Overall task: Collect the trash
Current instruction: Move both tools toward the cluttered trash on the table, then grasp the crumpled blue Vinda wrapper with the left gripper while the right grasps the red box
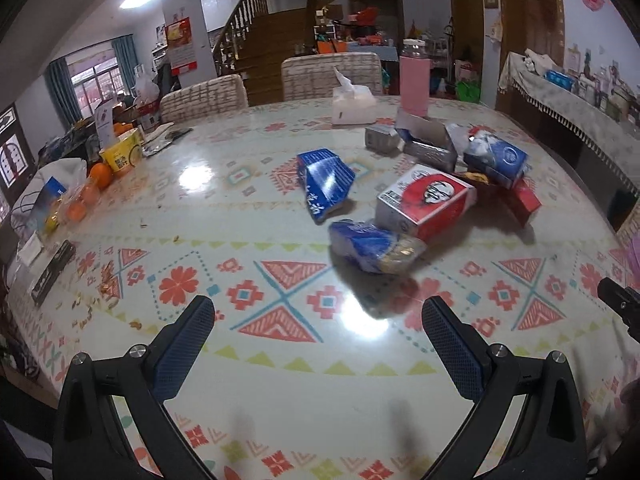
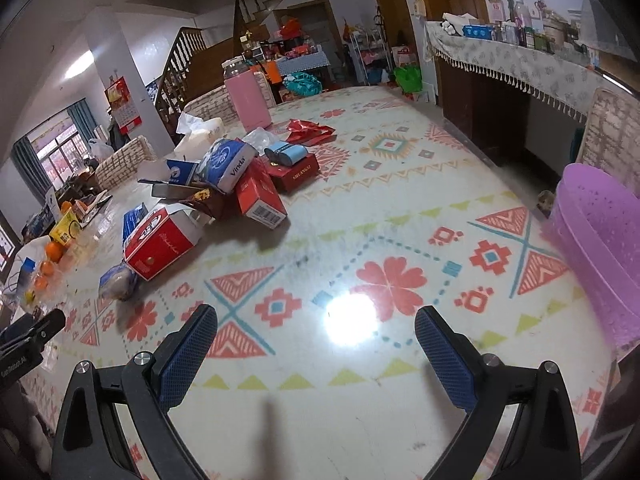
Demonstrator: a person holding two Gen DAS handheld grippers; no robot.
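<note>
From the left wrist, the left claw (image 1: 318, 318) hangs released and empty above the counter (image 1: 280, 380), and nothing looks collected yet: the crumpled blue wrapper (image 1: 374, 249) lies nearest, long axis running left to right, with the red-and-white carton (image 1: 426, 200) just behind it, angled away to the right. From the right wrist, the right claw (image 2: 316, 330) is likewise spread and empty, the trash pile (image 2: 224, 188) sits well off to its left, and the purple basket (image 2: 600, 248) at the counter's right edge appears to hold nothing, so the whole job seems left.

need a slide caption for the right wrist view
Open right hand-held gripper over the patterned table, empty cartons piled left, purple basket at right.
</note>
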